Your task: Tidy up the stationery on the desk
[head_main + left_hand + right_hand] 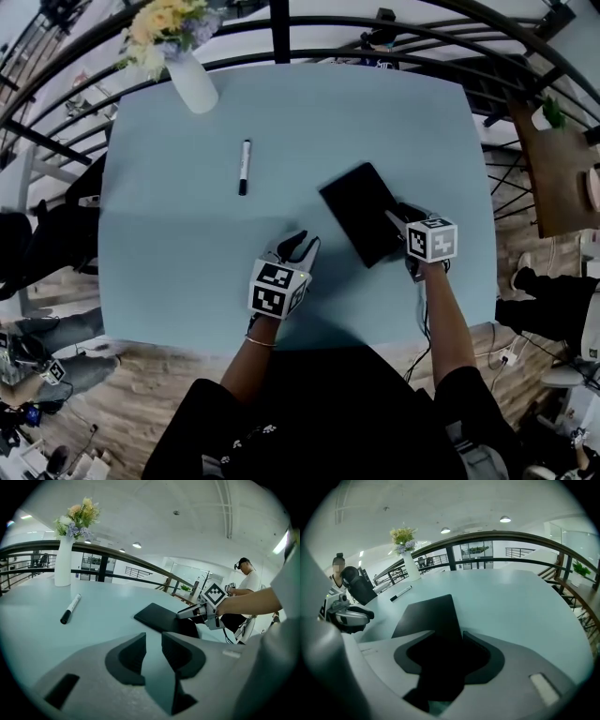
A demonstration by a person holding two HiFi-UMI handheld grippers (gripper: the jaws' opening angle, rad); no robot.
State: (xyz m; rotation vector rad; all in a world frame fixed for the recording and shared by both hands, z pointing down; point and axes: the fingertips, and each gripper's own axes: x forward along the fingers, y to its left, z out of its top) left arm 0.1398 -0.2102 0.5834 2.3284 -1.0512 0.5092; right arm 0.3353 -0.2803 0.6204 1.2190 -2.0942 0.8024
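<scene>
The black notebook (359,208) is clamped by the right claw (397,218); the left claw (302,247) is held narrowly parted, empty. A marker (244,167) is seen on the table (169,267).

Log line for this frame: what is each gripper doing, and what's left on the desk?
left gripper: open, empty, over table | right gripper: shut on notebook edge | marker: lying loose | vase: upright, far-left corner

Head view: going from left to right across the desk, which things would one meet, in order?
vase of flowers → marker pen → left gripper → black notebook → right gripper, its jaws on the notebook's right edge
</scene>
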